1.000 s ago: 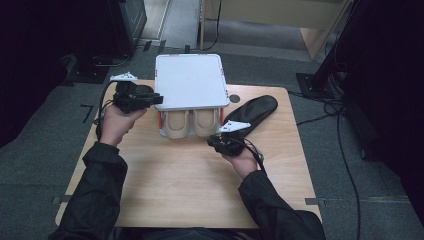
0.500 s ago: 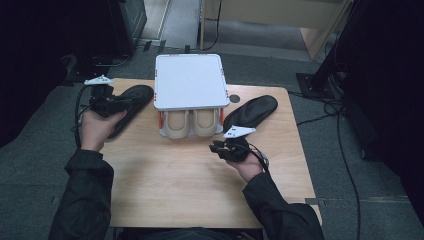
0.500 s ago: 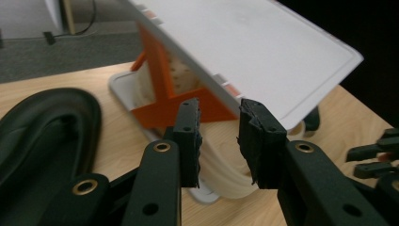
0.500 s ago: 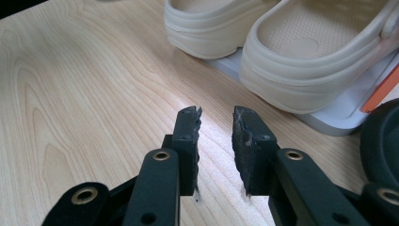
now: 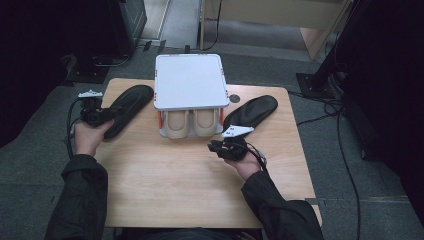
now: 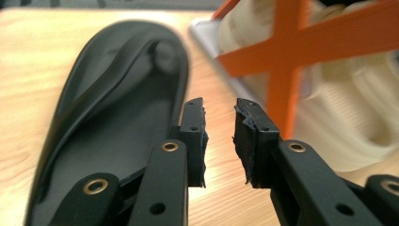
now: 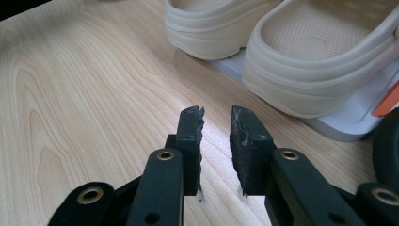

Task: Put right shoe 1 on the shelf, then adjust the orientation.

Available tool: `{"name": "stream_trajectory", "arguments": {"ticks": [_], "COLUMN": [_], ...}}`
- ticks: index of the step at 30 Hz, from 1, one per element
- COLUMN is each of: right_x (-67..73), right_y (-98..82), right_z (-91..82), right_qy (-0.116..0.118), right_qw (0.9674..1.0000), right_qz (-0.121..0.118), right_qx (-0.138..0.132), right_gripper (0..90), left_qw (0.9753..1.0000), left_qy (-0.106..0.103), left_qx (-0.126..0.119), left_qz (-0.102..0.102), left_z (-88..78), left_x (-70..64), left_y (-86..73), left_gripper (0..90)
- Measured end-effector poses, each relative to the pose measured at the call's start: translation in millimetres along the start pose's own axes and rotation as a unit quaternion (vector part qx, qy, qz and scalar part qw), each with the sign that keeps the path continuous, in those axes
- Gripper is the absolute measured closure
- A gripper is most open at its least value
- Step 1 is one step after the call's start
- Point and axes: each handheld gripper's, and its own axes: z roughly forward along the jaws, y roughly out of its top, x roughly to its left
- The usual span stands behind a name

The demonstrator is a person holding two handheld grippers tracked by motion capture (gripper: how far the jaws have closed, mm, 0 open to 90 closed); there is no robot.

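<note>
Insoles (image 5: 128, 110) x2 black, shoes (image 5: 193, 123) x2 beige, both jaws slightly open, empty, left's just closing.

Grey carpet floor (image 5: 30, 170); wooden bench (image 5: 200, 190), centre; black cables (image 5: 345, 150), right; pale wooden cabinet (image 5: 310, 15), upper right; dark surroundings.
</note>
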Motion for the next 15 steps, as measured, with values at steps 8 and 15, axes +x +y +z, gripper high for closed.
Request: {"name": "stream_trajectory", "arguments": {"ticks": [8,15], "right_x": [1.3,-0.5], "right_y": [0.3,-0.4], "right_z": [-1.1,-0.7], "right_qy": [0.002,-0.003], "right_qw": [1.0000,1.0000], "right_qz": [-0.002,-0.004], "right_qx": [0.000,0.003], "right_gripper": [74.9,74.9], "left_qw": [0.9996,0.9995], "left_qy": [0.020,0.003], "left_qx": [0.017,0.014], "left_qz": [-0.010,-0.028], "left_z": [19.6,28.6], "left_x": [22.3,29.9], "left_y": [-13.7,-19.0], "left_gripper": [77.5,77.6]}}
